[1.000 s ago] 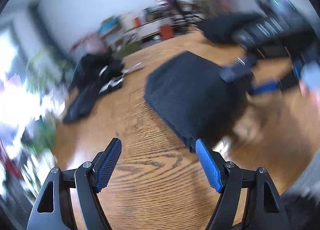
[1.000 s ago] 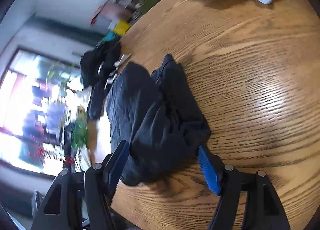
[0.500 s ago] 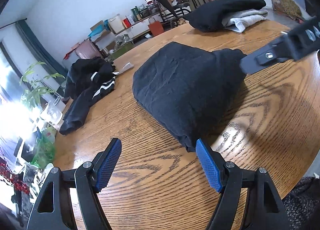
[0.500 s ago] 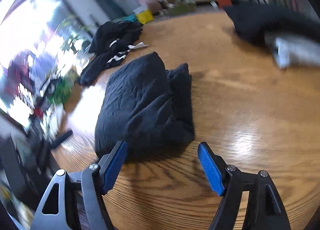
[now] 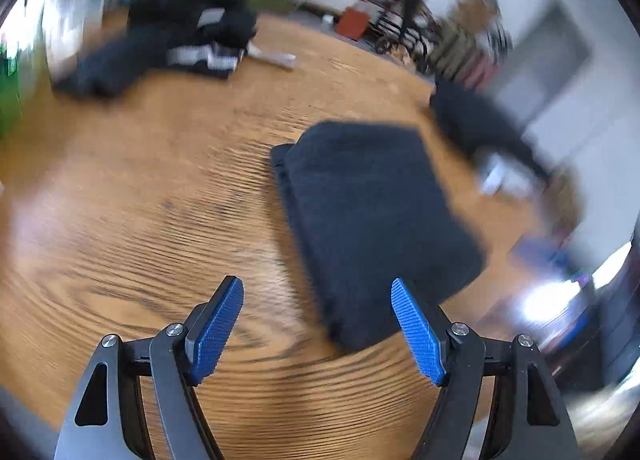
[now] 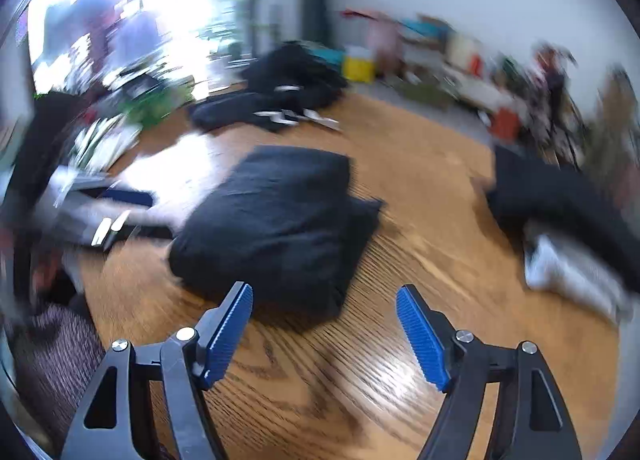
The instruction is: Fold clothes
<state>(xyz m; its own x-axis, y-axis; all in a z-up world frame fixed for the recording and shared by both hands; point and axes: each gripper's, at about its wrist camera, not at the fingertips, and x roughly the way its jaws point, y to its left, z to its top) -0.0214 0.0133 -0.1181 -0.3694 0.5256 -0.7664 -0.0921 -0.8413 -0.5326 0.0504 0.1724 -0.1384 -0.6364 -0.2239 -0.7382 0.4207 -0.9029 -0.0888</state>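
Folded black garment (image 5: 376,220) lies just ahead of L gripper (image 5: 316,324), long axis running away from it. R gripper (image 6: 324,332) equally near. Both 2 grippers' jaws apart, empty.

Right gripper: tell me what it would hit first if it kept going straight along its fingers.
Probably the bare wooden table. The right gripper is open and empty, angled downward, and the folded black garment lies just beyond its left finger. The blur leaves depth uncertain, so it might clip the garment's near edge.

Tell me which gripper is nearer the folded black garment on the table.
Left, by a little. The left gripper has the folded black garment reaching between its fingertips; the right gripper hangs just short of its near edge.
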